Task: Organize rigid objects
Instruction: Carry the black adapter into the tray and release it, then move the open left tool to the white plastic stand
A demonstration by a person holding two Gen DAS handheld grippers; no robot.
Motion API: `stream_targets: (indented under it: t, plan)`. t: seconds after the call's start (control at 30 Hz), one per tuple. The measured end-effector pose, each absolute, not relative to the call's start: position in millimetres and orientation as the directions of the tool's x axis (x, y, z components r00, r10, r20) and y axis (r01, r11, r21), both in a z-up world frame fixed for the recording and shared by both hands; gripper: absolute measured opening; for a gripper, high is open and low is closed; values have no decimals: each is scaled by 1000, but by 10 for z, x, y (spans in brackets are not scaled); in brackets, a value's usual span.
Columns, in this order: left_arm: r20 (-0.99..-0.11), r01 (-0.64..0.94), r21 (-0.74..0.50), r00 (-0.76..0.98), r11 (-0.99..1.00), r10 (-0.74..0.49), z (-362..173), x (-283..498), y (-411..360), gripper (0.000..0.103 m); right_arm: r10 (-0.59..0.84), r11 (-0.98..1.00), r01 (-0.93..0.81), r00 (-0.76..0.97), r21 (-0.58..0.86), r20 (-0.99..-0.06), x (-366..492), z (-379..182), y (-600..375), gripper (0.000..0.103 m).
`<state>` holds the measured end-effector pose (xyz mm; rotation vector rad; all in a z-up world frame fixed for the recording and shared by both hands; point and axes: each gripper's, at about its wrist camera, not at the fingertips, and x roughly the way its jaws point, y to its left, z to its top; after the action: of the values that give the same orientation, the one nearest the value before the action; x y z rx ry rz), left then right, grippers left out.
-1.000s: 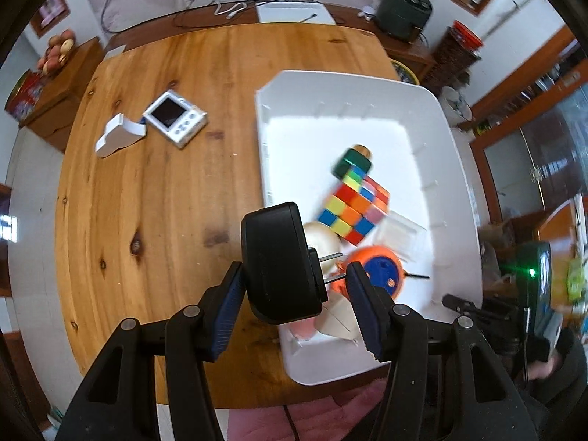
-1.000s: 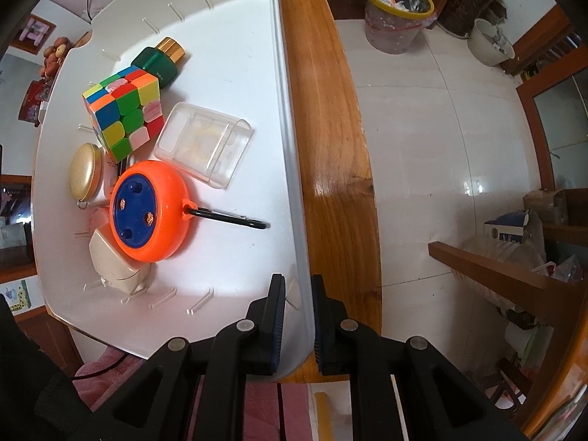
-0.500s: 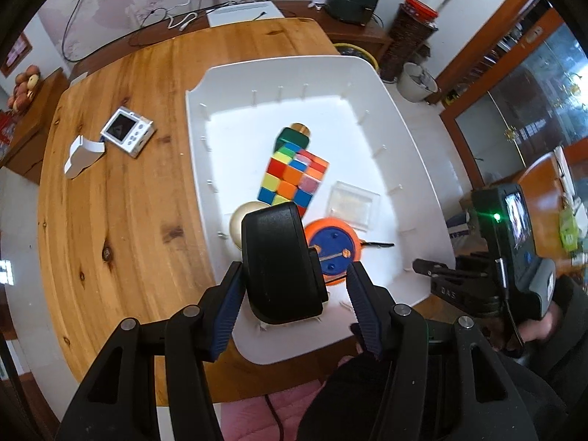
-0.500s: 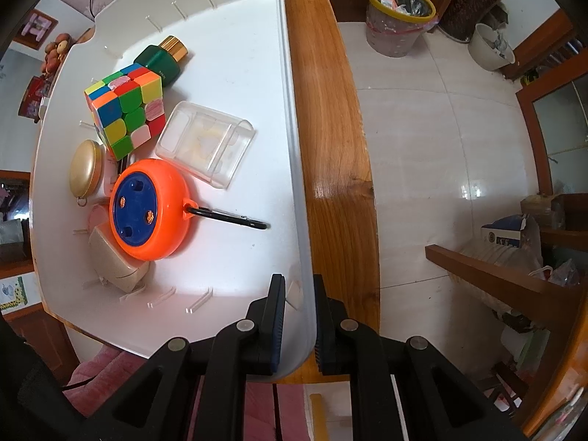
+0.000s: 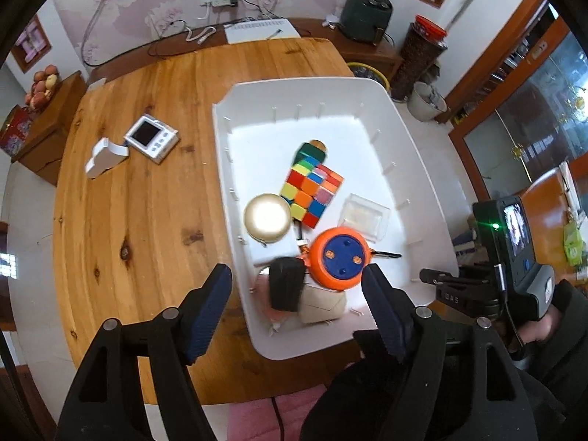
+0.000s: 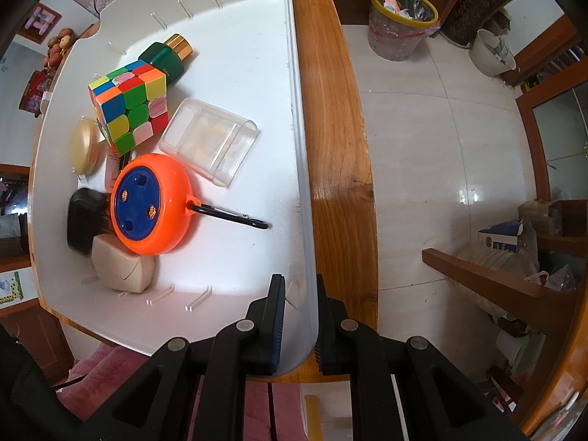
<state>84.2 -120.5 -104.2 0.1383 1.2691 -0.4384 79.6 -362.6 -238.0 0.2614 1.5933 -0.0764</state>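
A white bin (image 5: 305, 82) on the wooden table (image 5: 147, 220) holds a colour cube (image 5: 312, 193), an orange round reel (image 5: 340, 259), a clear box (image 5: 364, 217), a green bottle (image 5: 310, 150), a gold round tin (image 5: 266, 217) and a beige block (image 5: 321, 303). A black block (image 5: 284, 288) lies blurred in the bin's near left corner, against the reel. My left gripper (image 5: 296, 275) hangs above it, jaws opening, pads not touching it. My right gripper (image 6: 299, 286) is shut on the bin's near right wall (image 6: 294, 110). The black block (image 6: 84, 220) also shows in the right wrist view beside the reel (image 6: 150, 205).
Left of the bin lie a small white device with a screen (image 5: 150, 137) and a white holder (image 5: 104, 152). The table edge (image 6: 338, 147) runs just right of the bin, with tiled floor and a waste bin (image 6: 402, 22) beyond.
The left jaws have spread wide and let go of the black block, which now lies in the bin. The left gripper shifted towards the bin. The right gripper kept still.
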Motion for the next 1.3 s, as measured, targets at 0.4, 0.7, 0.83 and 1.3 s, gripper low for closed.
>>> stream_targets:
  t: [0.4,0.7,0.83,1.3]
  plan:
    - [-938,270,-84,305,959,-168,-1025,959,-722,76,121,975,188,-17,115,-993,814,-2365,-3625,14]
    - [-944,194,-1,323,981,-65,-1059,1236,-247,76,132,970,202,16,133,-991,763,-2352,-3661,13]
    - [-943,181,55,332,982,-9,-1117,1409,-38,76,130,966,223,22,132,-991,746,-2360,-3699,13]
    - [-928,302,210,361,930,92,-1383,2047,415,76,75,947,315,-9,68,-997,898,-2367,-3803,12]
